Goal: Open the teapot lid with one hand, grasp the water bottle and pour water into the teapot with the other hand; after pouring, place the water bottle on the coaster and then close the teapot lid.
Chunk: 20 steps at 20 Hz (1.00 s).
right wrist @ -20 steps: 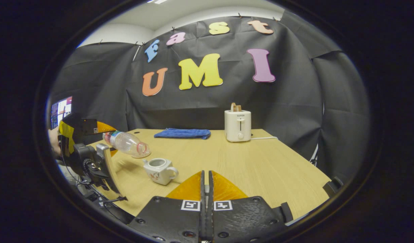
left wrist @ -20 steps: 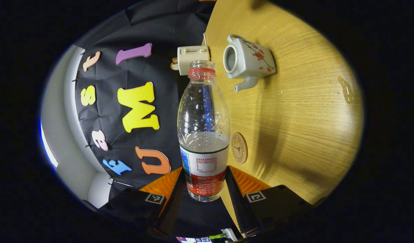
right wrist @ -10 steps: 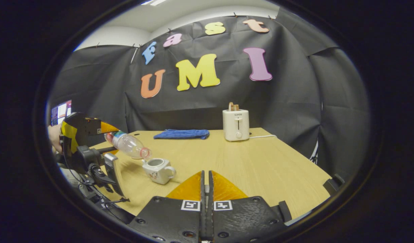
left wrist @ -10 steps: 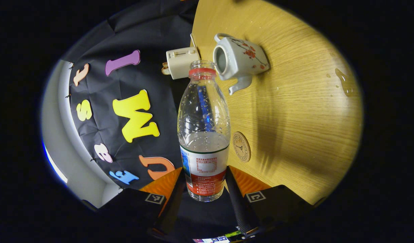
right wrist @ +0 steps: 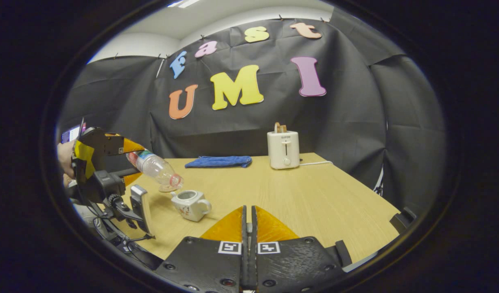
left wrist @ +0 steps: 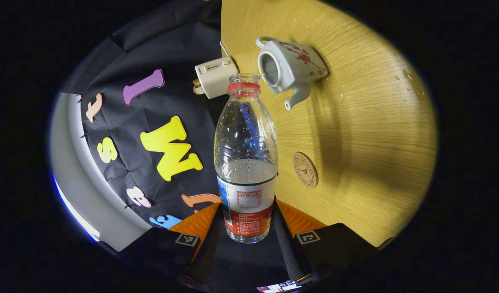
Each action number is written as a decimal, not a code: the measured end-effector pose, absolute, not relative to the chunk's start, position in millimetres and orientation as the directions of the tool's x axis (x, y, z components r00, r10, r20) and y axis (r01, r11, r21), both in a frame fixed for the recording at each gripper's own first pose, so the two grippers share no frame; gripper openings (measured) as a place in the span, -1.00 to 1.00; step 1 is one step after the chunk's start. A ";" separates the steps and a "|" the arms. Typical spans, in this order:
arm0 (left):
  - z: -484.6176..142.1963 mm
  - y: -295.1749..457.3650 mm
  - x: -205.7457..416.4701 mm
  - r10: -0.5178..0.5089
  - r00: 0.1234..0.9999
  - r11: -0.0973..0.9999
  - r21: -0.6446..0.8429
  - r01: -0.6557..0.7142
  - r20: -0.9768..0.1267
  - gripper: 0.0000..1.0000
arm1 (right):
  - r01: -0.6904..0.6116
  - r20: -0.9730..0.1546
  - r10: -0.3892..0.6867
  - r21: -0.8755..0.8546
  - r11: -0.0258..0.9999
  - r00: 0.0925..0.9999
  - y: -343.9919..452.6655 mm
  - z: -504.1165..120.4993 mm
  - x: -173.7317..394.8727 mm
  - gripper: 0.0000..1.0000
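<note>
Item: my left gripper [left wrist: 246,221], fingers clamped either side of the bottle [left wrist: 245,162] at its labelled lower part. Against the picture a second back, the bottle had tipped further, neck lower, as the right gripper view showed it [right wrist: 156,170], its open mouth now just above and to the left of the pot [right wrist: 190,204] rather than well clear of it. In the left gripper view the pot [left wrist: 290,67] had slid up and turned a little, its round opening bare and facing the bottle's mouth, spout toward me; the coaster [left wrist: 305,169] had moved right, apart from the bottle, and the toaster [left wrist: 215,75] had edged left behind the neck. Water sat level near the label's top edge in that view; I could not tell whether any ran from the mouth. Item: my right gripper [right wrist: 248,228], fingers pressed flat together, much where they were; whether they held anything thin between them could not be made out. Item: table [right wrist: 314,203], with a blue cloth [right wrist: 219,161] at the back. Small wet marks [left wrist: 412,77] lay near the table's far rim, blurred. A hand [right wrist: 64,156] behind the left gripper was cut off at the view's rim. The bottle's base was partly hidden by my fingers.
</note>
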<state>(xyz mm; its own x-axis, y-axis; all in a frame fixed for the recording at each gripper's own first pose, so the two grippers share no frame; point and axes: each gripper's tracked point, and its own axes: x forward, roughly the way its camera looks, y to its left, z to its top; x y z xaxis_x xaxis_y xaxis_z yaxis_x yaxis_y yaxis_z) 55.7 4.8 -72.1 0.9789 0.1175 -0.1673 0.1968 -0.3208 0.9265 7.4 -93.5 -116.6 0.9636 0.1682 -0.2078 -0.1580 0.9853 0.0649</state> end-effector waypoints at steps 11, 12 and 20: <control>-56.8 1.6 61.5 0.131 0.981 -0.396 0.899 0.186 -0.146 0.44 | -0.161 -0.204 0.173 0.072 0.984 0.964 -94.1 -117.6 7.5 -1.00; -55.5 0.9 63.0 0.125 0.982 -0.405 0.896 0.180 -0.141 0.44 | -0.162 -0.204 0.173 0.073 0.984 0.963 -94.5 -117.7 7.2 -1.00; -45.6 -3.2 66.6 0.121 0.984 -0.458 0.872 0.173 -0.132 0.44 | -0.164 -0.201 0.178 0.084 0.983 0.963 -96.0 -118.1 7.2 -1.00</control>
<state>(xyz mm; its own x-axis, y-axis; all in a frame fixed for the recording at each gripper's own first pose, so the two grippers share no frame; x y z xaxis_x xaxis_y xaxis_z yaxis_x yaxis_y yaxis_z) 66.6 -3.2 -45.6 0.9838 0.1210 -0.1321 0.1734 -0.4581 0.8718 7.2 -96.0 -118.1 0.9633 0.1777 -0.2014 -0.1637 0.9829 0.0843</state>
